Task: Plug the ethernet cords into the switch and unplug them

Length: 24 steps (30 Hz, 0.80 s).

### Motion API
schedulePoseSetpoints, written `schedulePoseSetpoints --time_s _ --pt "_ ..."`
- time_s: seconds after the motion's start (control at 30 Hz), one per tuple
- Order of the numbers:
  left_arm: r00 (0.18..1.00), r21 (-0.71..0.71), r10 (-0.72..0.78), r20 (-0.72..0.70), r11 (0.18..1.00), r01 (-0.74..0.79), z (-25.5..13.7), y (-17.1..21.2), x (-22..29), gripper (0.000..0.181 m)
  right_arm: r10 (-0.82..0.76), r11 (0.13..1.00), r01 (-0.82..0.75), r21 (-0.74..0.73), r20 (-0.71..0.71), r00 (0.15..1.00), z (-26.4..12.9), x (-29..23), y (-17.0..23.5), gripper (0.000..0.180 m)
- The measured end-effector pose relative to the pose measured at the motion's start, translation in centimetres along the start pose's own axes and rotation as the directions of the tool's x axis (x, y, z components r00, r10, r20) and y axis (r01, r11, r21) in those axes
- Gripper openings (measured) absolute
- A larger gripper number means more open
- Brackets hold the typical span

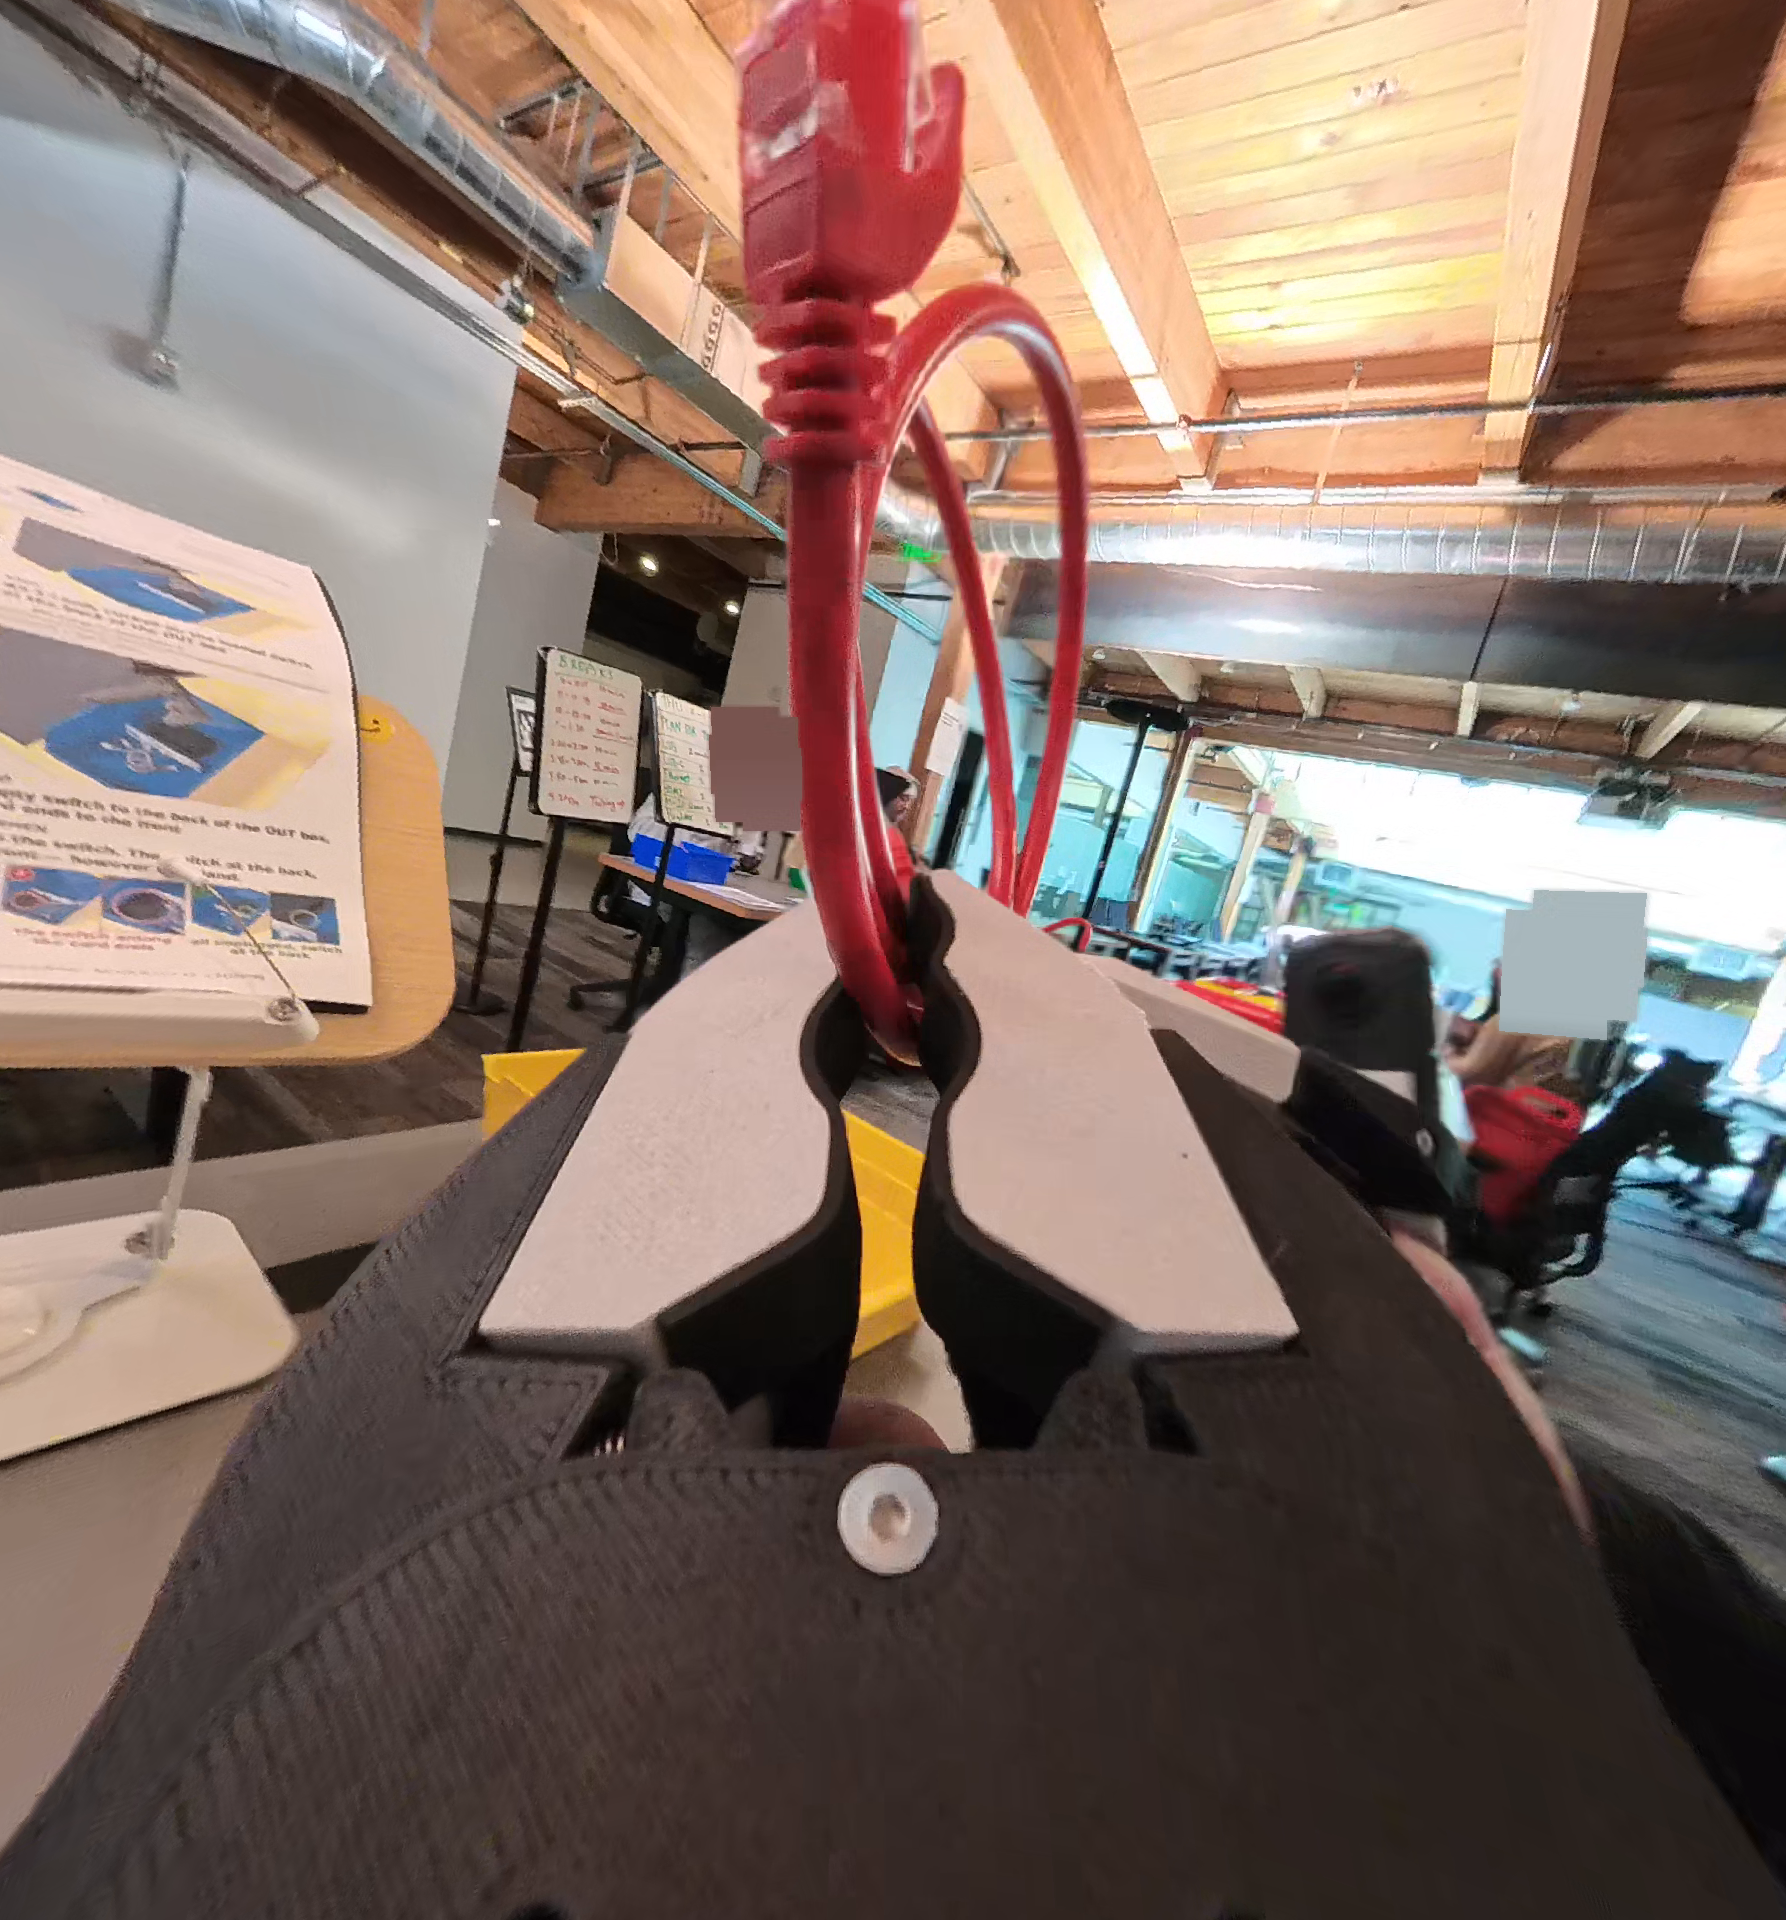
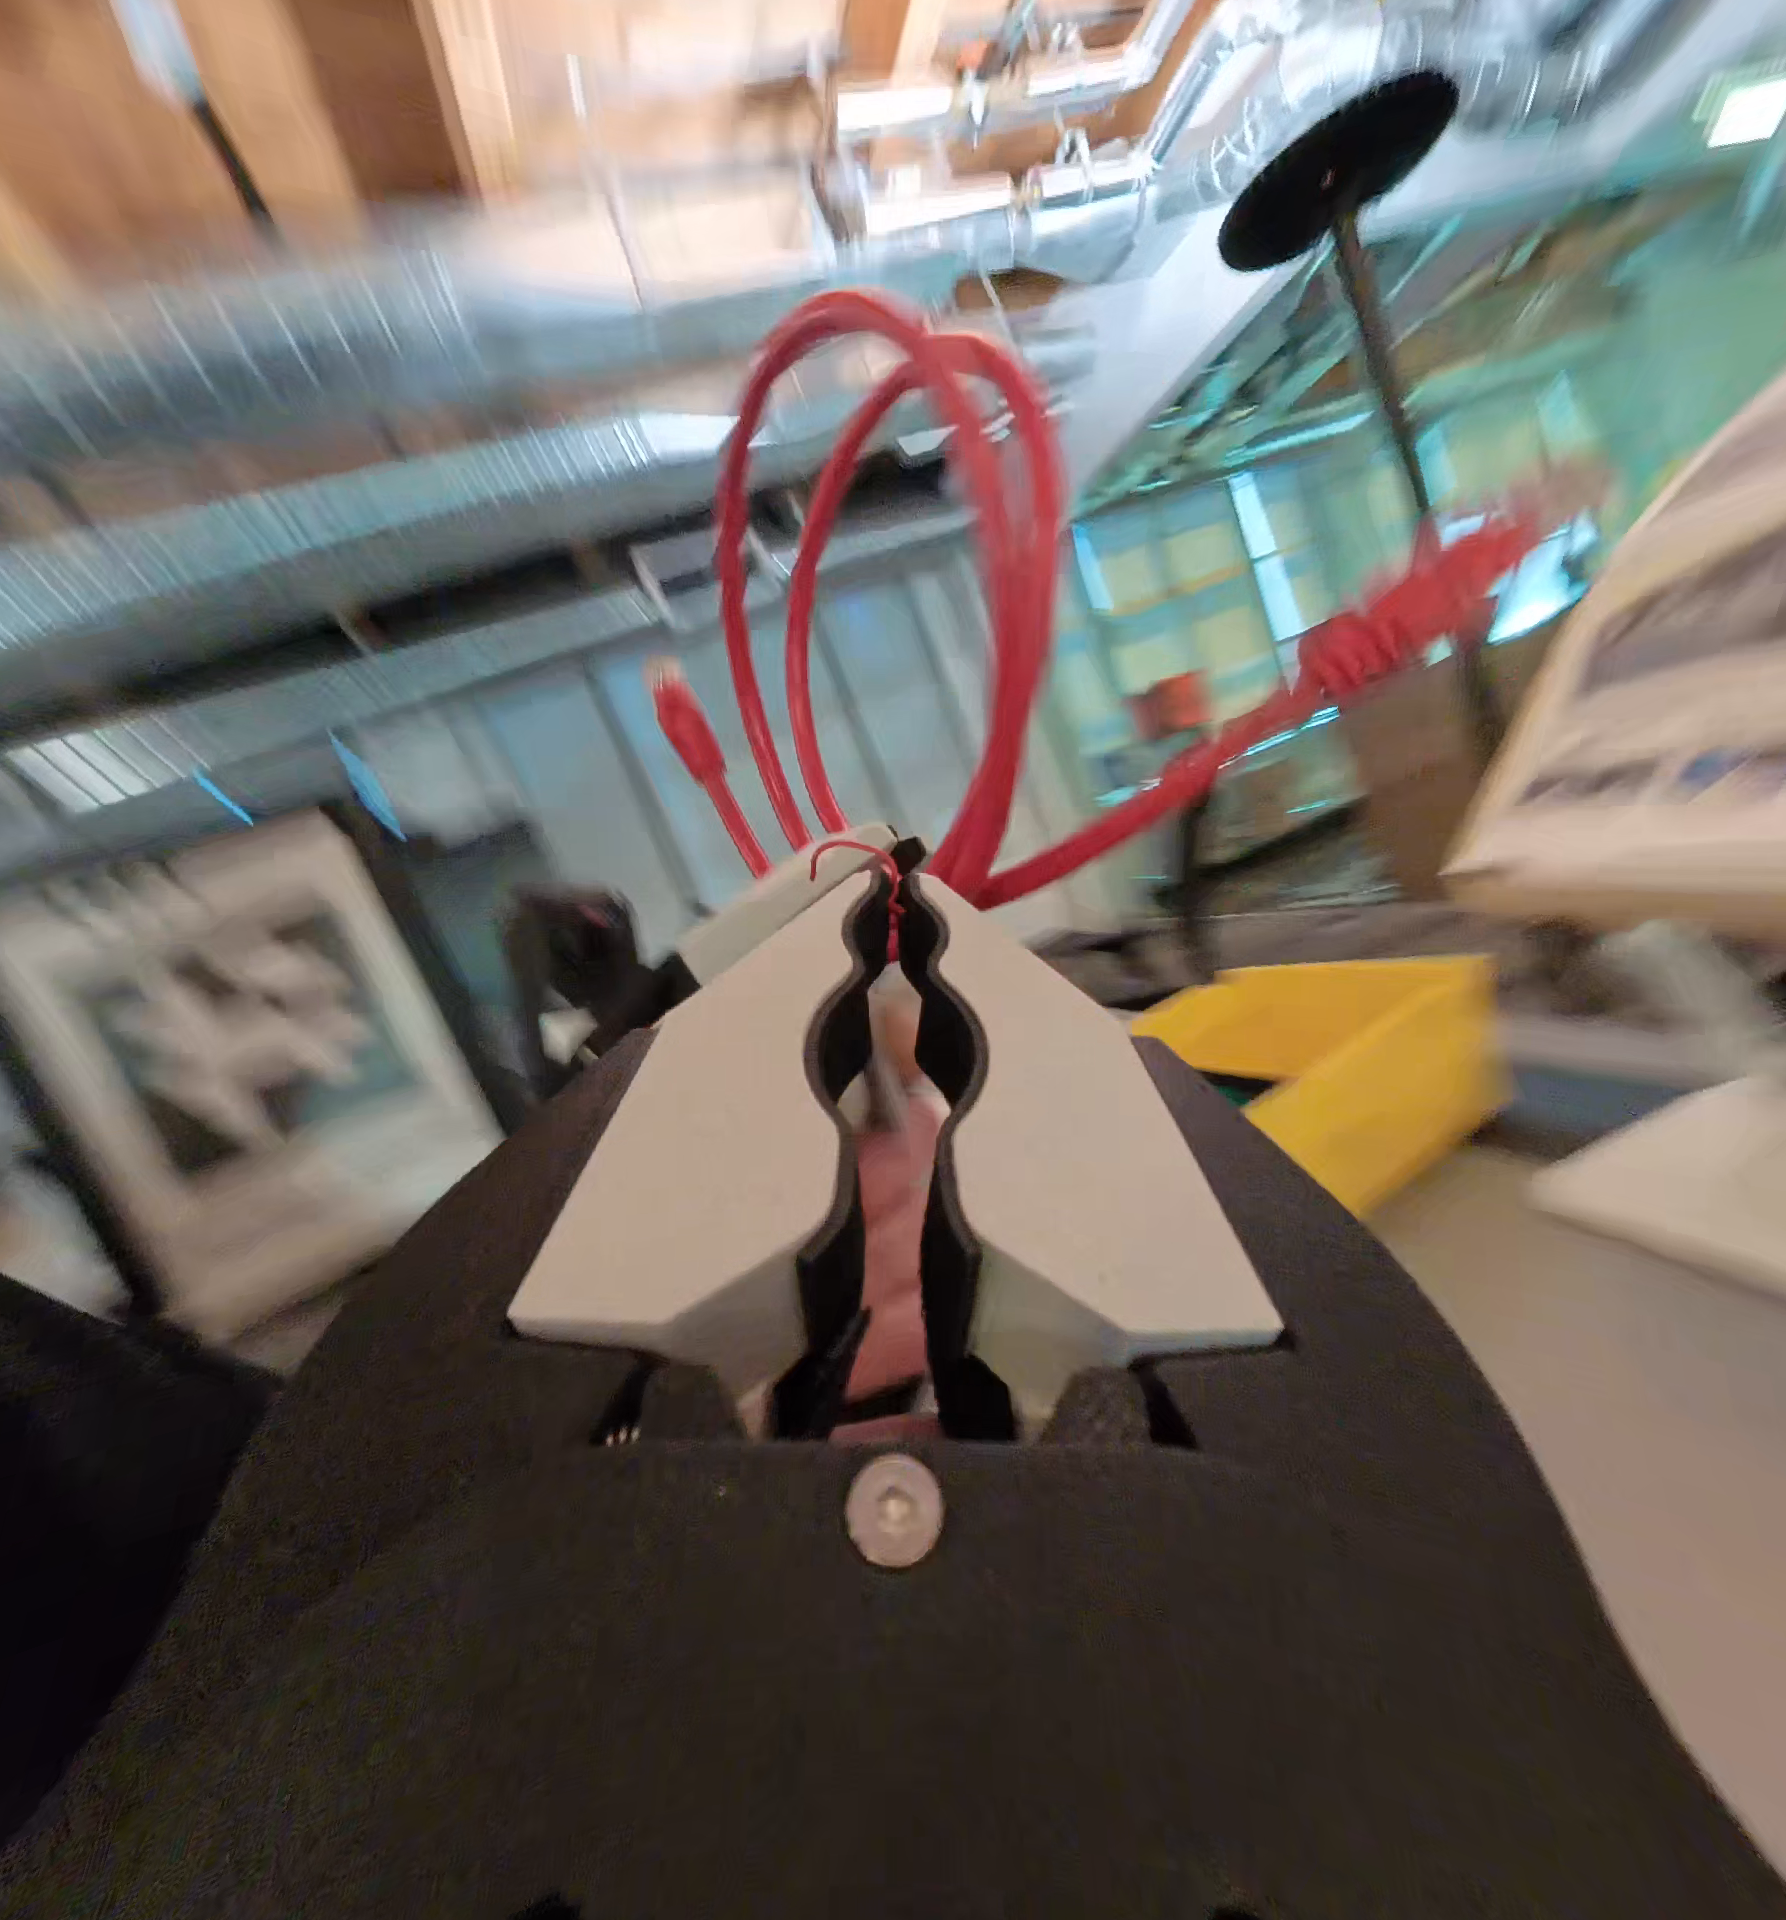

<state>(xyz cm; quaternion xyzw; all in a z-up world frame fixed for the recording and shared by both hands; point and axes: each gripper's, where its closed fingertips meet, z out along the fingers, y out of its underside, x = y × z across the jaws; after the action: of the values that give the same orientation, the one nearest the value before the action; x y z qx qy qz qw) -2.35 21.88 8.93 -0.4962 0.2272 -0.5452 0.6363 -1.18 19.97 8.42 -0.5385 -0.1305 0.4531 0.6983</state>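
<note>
My left gripper (image 1: pixel 915 935) is shut on a coiled red ethernet cord (image 1: pixel 832 675) and holds it up in the air. One red plug (image 1: pixel 837 156) points up close to the camera, and loops (image 1: pixel 1060 540) arc behind it. My right gripper (image 2: pixel 894 883) is shut on a thin red twist tie (image 2: pixel 847 854) at the coil. In the right wrist view the cord's loops (image 2: pixel 1014 540) rise above the tips, with one plug (image 2: pixel 686 727) on the left and another, blurred plug (image 2: pixel 1419 613) on the right. The left gripper's grey finger (image 2: pixel 816 868) sits just behind my right tips. No switch is in view.
A yellow bin (image 1: pixel 873 1226) stands on the table below the grippers; it also shows in the right wrist view (image 2: pixel 1367 1049). An instruction sheet on a white stand (image 1: pixel 141 748) is at the left. The right gripper's body (image 1: pixel 1367 997) shows behind my left fingers. People and office chairs are far behind.
</note>
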Motion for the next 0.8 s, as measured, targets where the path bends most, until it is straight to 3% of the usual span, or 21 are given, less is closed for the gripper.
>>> schedulePoseSetpoints --time_s 0.03,0.1,0.43,0.67,0.73,0.8 --pt "0.999 0.004 0.049 0.010 0.999 -0.049 0.0 0.0 -0.2 0.006 0.187 0.981 -0.189 0.047 0.046 0.981 0.0 0.1 0.0 0.000" --pt "0.994 0.013 0.105 0.029 0.994 -0.106 -0.2 0.1 -0.6 0.007 0.366 0.919 -0.378 0.110 0.114 0.923 0.1 0.1 0.4 0.000" --pt "0.960 0.024 0.273 0.066 0.961 -0.275 -0.6 -1.9 -0.8 0.006 0.451 0.882 -0.470 0.045 0.208 0.868 1.1 -2.1 2.0 0.000" --pt "0.966 0.033 0.241 0.090 0.969 -0.244 -0.8 -2.7 -1.4 0.006 0.324 0.946 -0.310 -0.095 0.217 0.921 1.1 -2.6 2.9 0.000" --pt "0.967 0.055 0.184 0.175 0.979 -0.197 -1.3 -4.0 -3.9 0.005 0.201 0.954 -0.124 -0.274 0.274 0.940 0.8 -3.6 6.1 0.000" --pt "0.952 0.038 0.223 0.209 0.971 -0.236 -1.8 -4.9 -5.5 0.005 -0.091 0.941 0.144 -0.308 0.181 0.979 0.9 -1.8 7.6 0.000"
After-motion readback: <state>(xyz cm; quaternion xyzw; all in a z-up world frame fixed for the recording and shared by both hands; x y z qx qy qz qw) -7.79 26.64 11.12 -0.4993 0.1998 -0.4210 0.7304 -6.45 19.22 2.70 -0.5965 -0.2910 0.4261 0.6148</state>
